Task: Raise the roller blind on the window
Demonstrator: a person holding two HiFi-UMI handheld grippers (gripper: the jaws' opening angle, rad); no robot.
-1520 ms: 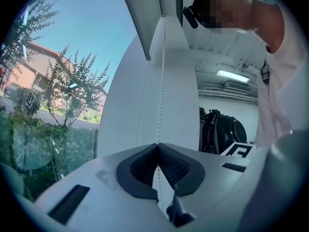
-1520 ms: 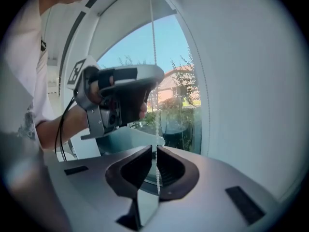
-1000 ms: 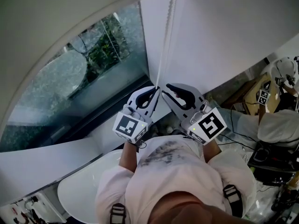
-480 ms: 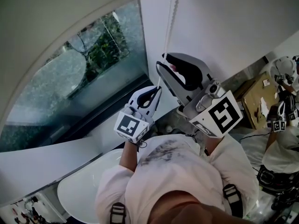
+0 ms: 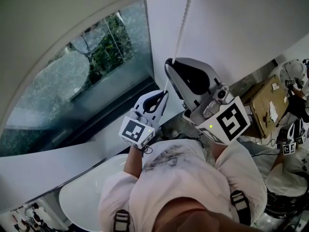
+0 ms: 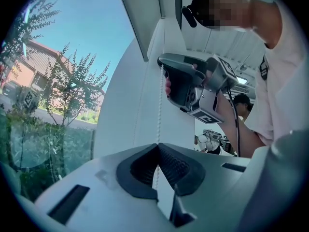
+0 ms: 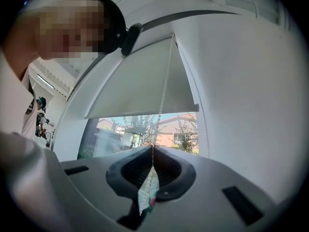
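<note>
The large glass window (image 5: 72,95) fills the left of the head view, with trees and a brick building outside, and a plain white wall (image 5: 231,28) stands to its right. In the right gripper view the pale grey fabric roller blind (image 7: 145,81) hangs over the upper part of the pane, its bottom edge well above the sill so that a band of the street shows beneath it. A person in a white shirt (image 5: 183,182) holds both tools up in front of the window's right edge. The right gripper (image 5: 168,64), grey-bodied with black pads, is the higher of the two; its jaws are pressed together, tips touching, pinching the cord that runs up from between them. The left gripper (image 5: 164,92) sits just below and to the left of it, jaws likewise closed, with the same cord passing through the meeting tips. That cord, a thin white beaded pull chain (image 5: 181,23), hangs beside the blind's right edge, running taut from the top of the frame down through both grippers.
</note>
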